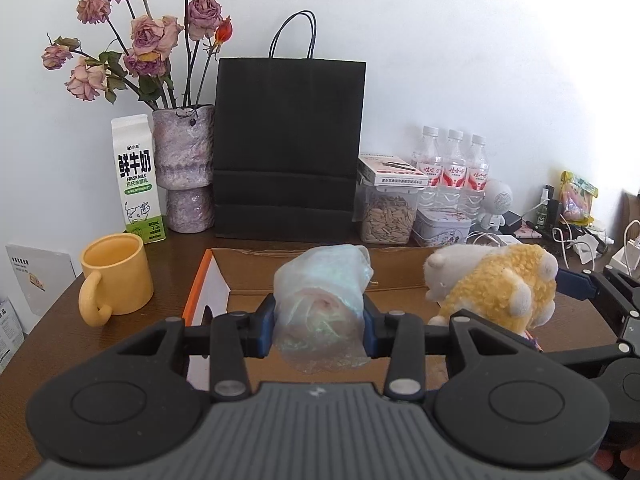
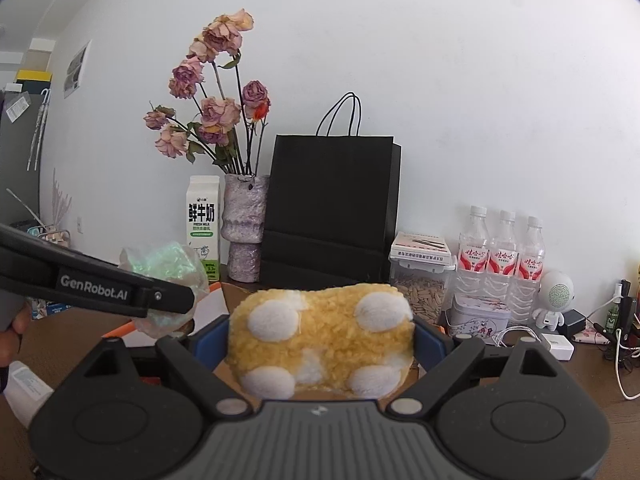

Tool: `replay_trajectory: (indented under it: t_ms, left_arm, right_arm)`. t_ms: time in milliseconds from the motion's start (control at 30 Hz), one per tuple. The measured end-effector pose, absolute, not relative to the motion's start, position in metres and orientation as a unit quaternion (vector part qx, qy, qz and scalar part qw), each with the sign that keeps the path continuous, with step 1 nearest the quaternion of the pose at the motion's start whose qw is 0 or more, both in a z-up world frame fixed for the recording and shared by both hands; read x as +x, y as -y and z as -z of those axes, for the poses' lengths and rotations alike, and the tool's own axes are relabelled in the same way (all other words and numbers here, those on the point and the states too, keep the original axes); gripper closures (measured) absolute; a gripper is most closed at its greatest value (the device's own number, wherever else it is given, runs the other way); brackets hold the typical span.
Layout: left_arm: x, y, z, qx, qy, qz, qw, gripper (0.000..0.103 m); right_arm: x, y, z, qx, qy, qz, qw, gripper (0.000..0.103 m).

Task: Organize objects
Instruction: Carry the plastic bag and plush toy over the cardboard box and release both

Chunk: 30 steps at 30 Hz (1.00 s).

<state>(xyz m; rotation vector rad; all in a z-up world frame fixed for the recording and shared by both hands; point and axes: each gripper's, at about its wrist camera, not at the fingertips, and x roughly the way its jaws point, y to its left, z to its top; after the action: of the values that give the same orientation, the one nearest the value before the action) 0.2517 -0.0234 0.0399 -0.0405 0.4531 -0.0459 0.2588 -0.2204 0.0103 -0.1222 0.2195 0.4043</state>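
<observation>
In the left wrist view, the left tongs [image 1: 319, 330] sit at the lower centre of the frame, clenched on a crinkled translucent bundle [image 1: 322, 304] with a pale green-pink sheen; both blue pads press its sides. Behind it lies an open cardboard box [image 1: 400, 270] on the brown bench [image 1: 48, 344], its orange-edged flap at the left. At the right of the frame, a yellow-and-white plush toy [image 1: 496, 284] is held by the right tongs [image 1: 568, 296], whose black arm comes in from the right edge.

In the right wrist view, the plush toy [image 2: 322, 340] fills the centre, its white paw pads facing the camera, gripped between the blue pads of the right tongs [image 2: 322, 346] with jaws wide around it. The left tongs' black arm crosses the left of the frame, with the bundle [image 2: 168, 276] at its tip, over the box's orange edge.

Along the white wall at the back stand a milk carton [image 1: 138, 178], a purple vase [image 1: 185, 168] of dried roses, a black paper bag [image 1: 288, 144], a jar of seeds [image 1: 386, 214] and three water bottles [image 1: 450, 164]. A yellow mug [image 1: 116, 276] sits at the left of the bench.
</observation>
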Motion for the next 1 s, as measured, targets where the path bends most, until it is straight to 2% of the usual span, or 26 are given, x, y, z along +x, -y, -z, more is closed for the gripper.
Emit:
replay_trajectory:
  t_ms: [400,467,500,533,567,600,633,1000]
  left_arm:
    - [0.314,0.020,-0.017,-0.029,-0.245,-0.003,0.969,0.061]
    - [0.316,0.017,-0.015,-0.033,-0.248,-0.002,0.968,0.060]
    - [0.317,0.015,-0.015,-0.035,-0.249,-0.005,0.968,0.053]
    - [0.318,0.014,-0.015,-0.038,-0.251,-0.008,0.967,0.038]
    - [0.318,0.013,-0.015,-0.039,-0.251,-0.011,0.967,0.027]
    - [0.317,0.013,-0.015,-0.040,-0.248,-0.013,0.968,0.009]
    - [0.316,0.013,-0.016,-0.039,-0.242,-0.015,0.969,0.000]
    - [0.314,0.016,-0.016,-0.032,-0.245,-0.019,0.969,0.000]
  right_arm:
    - [0.320,0.208,0.011,-0.060,-0.147,-0.209,0.965,0.011]
    - [0.324,0.205,0.013,-0.062,-0.155,-0.210,0.963,0.008]
    - [0.326,0.204,0.014,-0.063,-0.158,-0.211,0.963,0.007]
    - [0.327,0.204,0.016,-0.064,-0.160,-0.212,0.962,0.006]
    - [0.328,0.204,0.016,-0.064,-0.164,-0.213,0.961,0.004]
    - [0.328,0.204,0.017,-0.066,-0.167,-0.211,0.961,0.003]
    - [0.328,0.203,0.017,-0.068,-0.170,-0.207,0.961,0.000]
    - [0.323,0.201,0.018,-0.074,-0.176,-0.209,0.959,0.000]
